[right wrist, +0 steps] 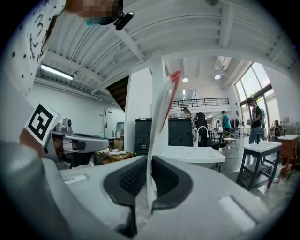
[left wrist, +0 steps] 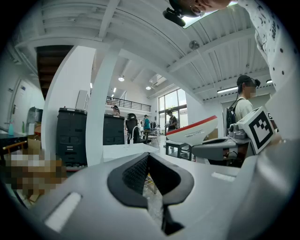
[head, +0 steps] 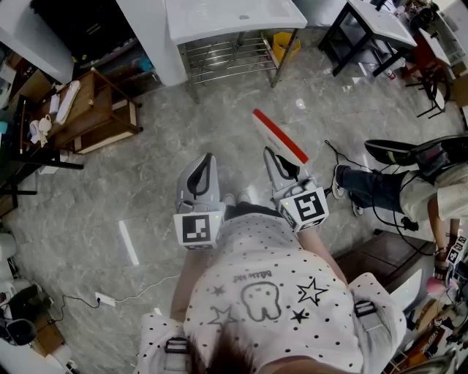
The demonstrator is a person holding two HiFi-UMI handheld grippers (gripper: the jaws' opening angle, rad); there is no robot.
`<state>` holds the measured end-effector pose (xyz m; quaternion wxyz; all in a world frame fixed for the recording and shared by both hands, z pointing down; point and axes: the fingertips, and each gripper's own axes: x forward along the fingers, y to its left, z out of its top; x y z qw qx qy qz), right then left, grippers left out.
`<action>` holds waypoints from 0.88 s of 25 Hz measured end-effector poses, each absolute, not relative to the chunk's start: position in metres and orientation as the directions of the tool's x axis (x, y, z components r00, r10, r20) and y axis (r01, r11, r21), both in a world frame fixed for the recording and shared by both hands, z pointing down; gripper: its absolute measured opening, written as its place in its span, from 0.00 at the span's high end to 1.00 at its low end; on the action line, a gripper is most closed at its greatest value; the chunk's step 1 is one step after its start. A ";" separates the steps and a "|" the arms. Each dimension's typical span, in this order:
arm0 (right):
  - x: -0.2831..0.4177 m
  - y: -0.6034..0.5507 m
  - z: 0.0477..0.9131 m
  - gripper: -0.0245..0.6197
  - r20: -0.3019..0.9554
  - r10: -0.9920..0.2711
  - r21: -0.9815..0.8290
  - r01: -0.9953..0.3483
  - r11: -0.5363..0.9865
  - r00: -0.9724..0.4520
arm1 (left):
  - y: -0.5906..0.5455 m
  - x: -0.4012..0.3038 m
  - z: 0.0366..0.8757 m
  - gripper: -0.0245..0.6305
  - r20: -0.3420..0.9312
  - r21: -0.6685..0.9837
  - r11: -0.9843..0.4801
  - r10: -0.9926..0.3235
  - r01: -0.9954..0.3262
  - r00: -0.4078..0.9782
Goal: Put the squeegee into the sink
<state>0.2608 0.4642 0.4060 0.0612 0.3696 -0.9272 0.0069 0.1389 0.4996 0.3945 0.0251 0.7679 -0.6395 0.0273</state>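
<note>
Right gripper (right wrist: 149, 164): clamped on squeegee (right wrist: 161, 101), thin end.
Left gripper (left wrist: 149, 161): closed, empty.
Squeegee: probably light, stiff, slick (hold firmly).

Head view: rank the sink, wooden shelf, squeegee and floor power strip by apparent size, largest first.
1. sink and wooden shelf: they look about alike, and the sink is cut off by the frame's top edge, so I won't rank these two.
2. squeegee, though it is nearer the camera.
3. power strip.
</note>
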 end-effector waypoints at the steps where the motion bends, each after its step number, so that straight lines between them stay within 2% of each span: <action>1: 0.260 0.464 0.406 0.93 0.119 -0.684 0.031 -0.686 0.727 -0.719 | 0.500 0.138 0.394 0.98 0.081 0.008 -0.182 -0.980 -0.983 0.182; 22: 0.281 0.434 0.410 0.93 0.086 -0.641 0.003 -0.644 0.765 -0.762 | 0.472 0.169 0.392 0.98 0.027 0.035 -0.144 -0.989 -0.989 0.145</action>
